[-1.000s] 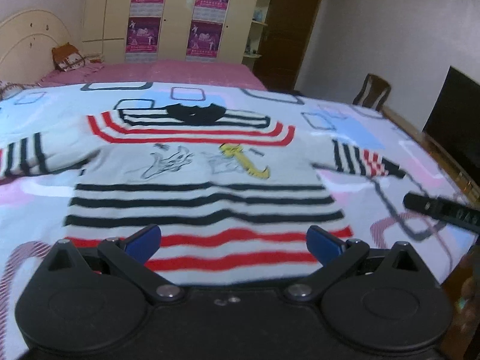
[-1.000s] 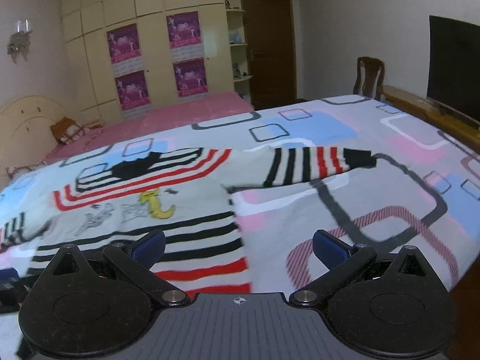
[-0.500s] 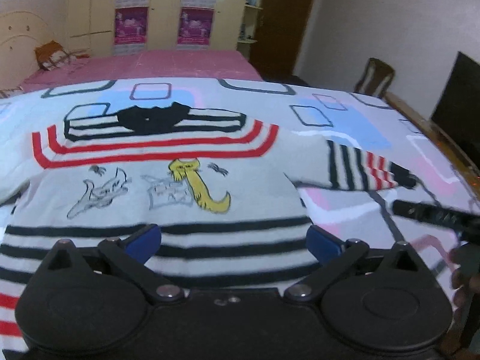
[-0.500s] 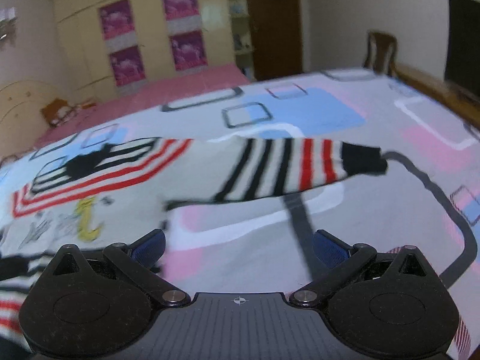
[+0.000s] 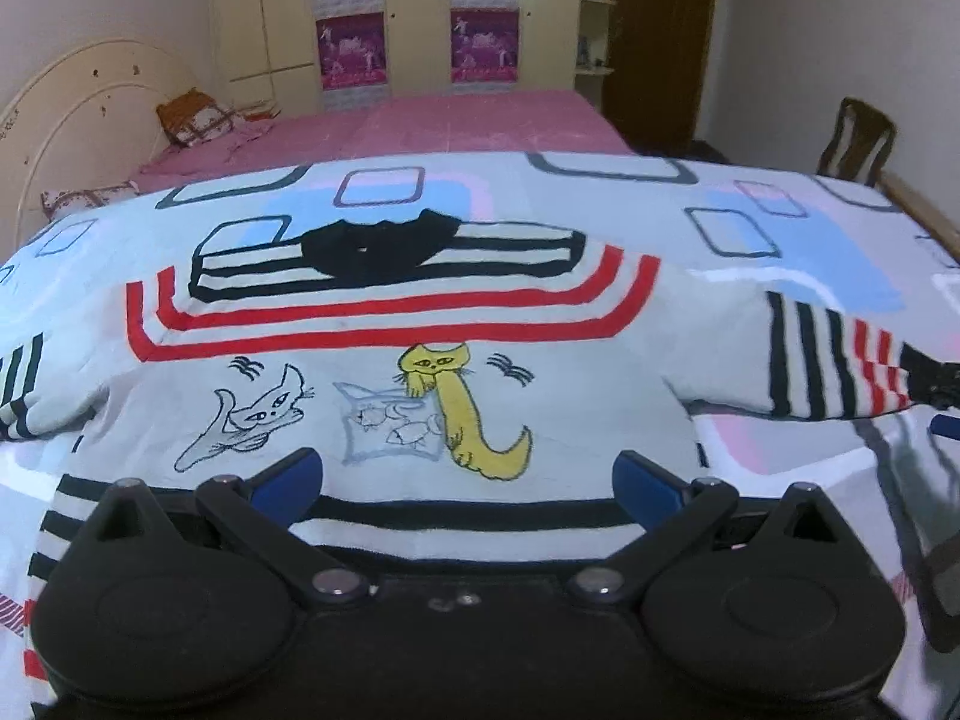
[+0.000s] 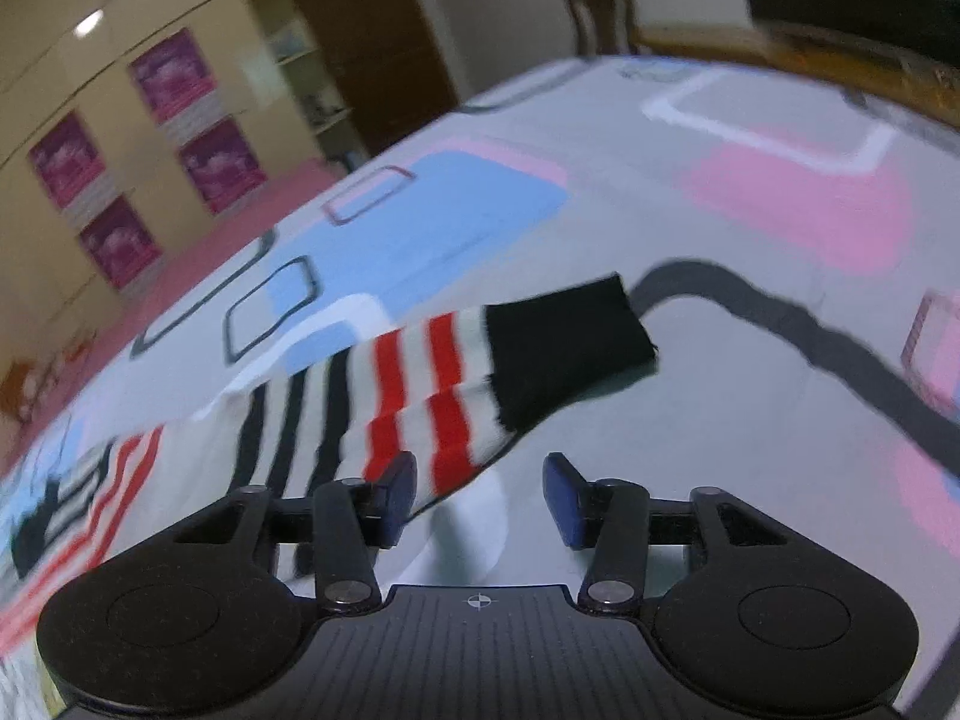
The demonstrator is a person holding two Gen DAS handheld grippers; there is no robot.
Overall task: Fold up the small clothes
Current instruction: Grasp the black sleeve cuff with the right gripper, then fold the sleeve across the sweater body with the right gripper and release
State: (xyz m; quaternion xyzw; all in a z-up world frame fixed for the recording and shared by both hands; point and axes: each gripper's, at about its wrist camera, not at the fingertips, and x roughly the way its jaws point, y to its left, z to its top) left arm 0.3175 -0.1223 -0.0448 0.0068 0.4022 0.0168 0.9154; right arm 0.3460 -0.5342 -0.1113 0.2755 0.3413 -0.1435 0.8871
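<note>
A small grey sweater [image 5: 372,384] with red and black stripes and cat drawings lies flat, face up, on the bed. Its right sleeve [image 5: 828,366] stretches out to the right and ends in a black cuff [image 6: 564,342]. My left gripper [image 5: 468,480] is open and empty, low over the sweater's middle. My right gripper [image 6: 480,495] is open, tilted and close to the end of the right sleeve [image 6: 420,402], with the left fingertip [image 6: 396,492] at the sleeve's edge and nothing between the jaws.
The bed cover [image 6: 780,210] has blue, pink and black squares. A pink bed [image 5: 420,120] and a headboard [image 5: 78,102] lie behind. A wooden chair [image 5: 858,144] and a wooden bed rail [image 6: 810,54] stand at the right.
My left gripper moved forward from the hem to the sweater's middle. My right gripper moved right and forward to the sleeve end, tilted, and its jaws narrowed.
</note>
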